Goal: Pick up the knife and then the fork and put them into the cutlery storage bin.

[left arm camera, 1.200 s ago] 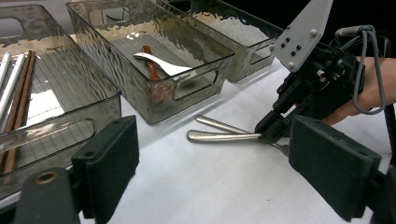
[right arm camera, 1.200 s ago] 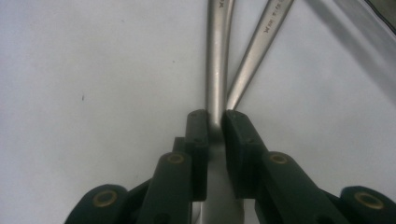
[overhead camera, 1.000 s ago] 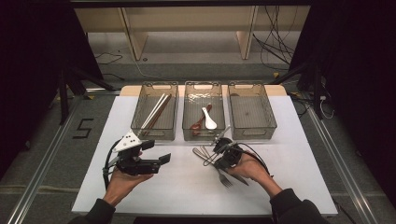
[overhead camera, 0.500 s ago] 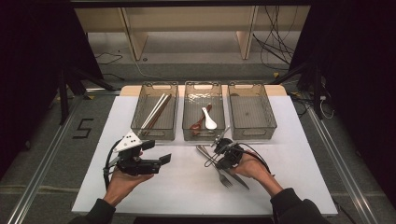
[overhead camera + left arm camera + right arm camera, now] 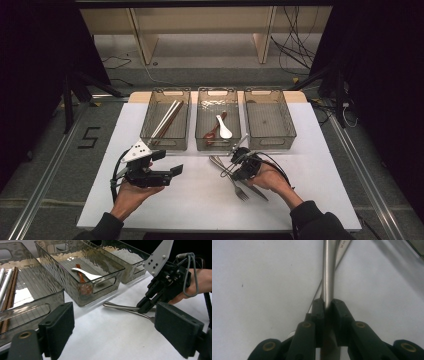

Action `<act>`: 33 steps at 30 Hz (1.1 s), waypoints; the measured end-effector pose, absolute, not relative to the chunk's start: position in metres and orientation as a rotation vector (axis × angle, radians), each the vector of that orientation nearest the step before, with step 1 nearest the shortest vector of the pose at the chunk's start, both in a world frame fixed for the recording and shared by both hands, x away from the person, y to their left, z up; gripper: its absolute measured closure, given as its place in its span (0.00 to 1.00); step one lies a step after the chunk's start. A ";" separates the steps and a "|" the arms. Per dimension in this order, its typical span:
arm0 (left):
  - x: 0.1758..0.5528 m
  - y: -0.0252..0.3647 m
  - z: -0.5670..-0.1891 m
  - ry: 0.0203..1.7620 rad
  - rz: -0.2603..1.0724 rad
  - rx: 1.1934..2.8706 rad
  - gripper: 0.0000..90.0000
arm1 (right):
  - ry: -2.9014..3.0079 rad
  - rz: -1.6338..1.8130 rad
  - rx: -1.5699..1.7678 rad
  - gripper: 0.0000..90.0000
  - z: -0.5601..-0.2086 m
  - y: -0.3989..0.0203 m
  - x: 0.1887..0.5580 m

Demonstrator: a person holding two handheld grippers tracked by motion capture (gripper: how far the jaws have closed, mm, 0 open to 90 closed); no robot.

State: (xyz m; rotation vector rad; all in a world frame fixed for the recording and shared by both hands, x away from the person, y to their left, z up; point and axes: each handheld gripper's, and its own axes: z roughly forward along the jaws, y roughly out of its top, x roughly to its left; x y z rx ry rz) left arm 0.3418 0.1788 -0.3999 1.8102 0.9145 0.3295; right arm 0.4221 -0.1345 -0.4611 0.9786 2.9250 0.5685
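Your left gripper [image 5: 167, 172] hovers over the tabletop [image 5: 200, 200] with its jaws spread, nothing between them. Right of it, your right gripper [image 5: 325, 305] has just been closing; its jaws now pinch a metal handle [image 5: 328, 272] lying on the tabletop just in front of the middle bin [image 5: 216, 123].

Around my white table [image 5: 320, 190] lies a grey floor [image 5: 210, 55] with a black "5" [image 5: 90, 137] taped to my left, metal rails [image 5: 45, 190] along both sides, pale wooden shelf legs [image 5: 142, 37] and loose black cables [image 5: 295, 47] ahead, and dark curtains [image 5: 385, 75] flanking everything.
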 end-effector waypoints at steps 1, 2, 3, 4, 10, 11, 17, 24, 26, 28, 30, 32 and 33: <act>0.342 0.179 -0.400 0.915 0.329 1.808 0.18 | 2.923 0.573 0.985 0.90 -0.461 -0.135 0.422; 0.342 0.179 -0.400 0.916 0.329 1.807 0.18 | 2.924 0.579 0.989 0.90 -0.461 -0.135 0.423; 0.342 0.179 -0.400 0.916 0.329 1.808 0.18 | 2.930 0.592 0.992 0.90 -0.460 -0.136 0.423; 0.342 0.179 -0.400 0.916 0.330 1.808 0.18 | 2.923 0.605 0.997 0.90 -0.459 -0.137 0.423; 0.342 0.179 -0.400 0.916 0.330 1.807 0.18 | 2.920 0.690 1.011 0.90 -0.450 -0.143 0.423; 0.342 0.179 -0.400 0.916 0.331 1.807 0.18 | 2.919 0.706 1.012 0.90 -0.448 -0.144 0.423; 0.342 0.179 -0.400 0.916 0.333 1.806 0.18 | 2.887 0.846 1.036 0.90 -0.431 -0.151 0.422; 0.341 0.179 -0.400 0.918 0.336 1.802 0.18 | 2.808 0.997 1.074 0.90 -0.409 -0.166 0.427; 0.341 0.179 -0.400 0.916 0.338 1.802 0.18 | 2.778 1.037 1.095 0.90 -0.403 -0.173 0.429; 0.341 0.179 -0.400 0.918 0.337 1.801 0.18 | 2.743 1.074 1.113 0.90 -0.397 -0.181 0.432; 0.341 0.179 -0.400 0.919 0.338 1.801 0.18 | 2.704 1.116 1.141 0.90 -0.391 -0.190 0.435; 0.341 0.179 -0.400 0.919 0.339 1.801 0.18 | 2.660 1.159 1.174 0.90 -0.386 -0.200 0.438; 0.341 0.180 -0.400 0.918 0.341 1.801 0.18 | 2.642 1.173 1.191 0.90 -0.384 -0.204 0.440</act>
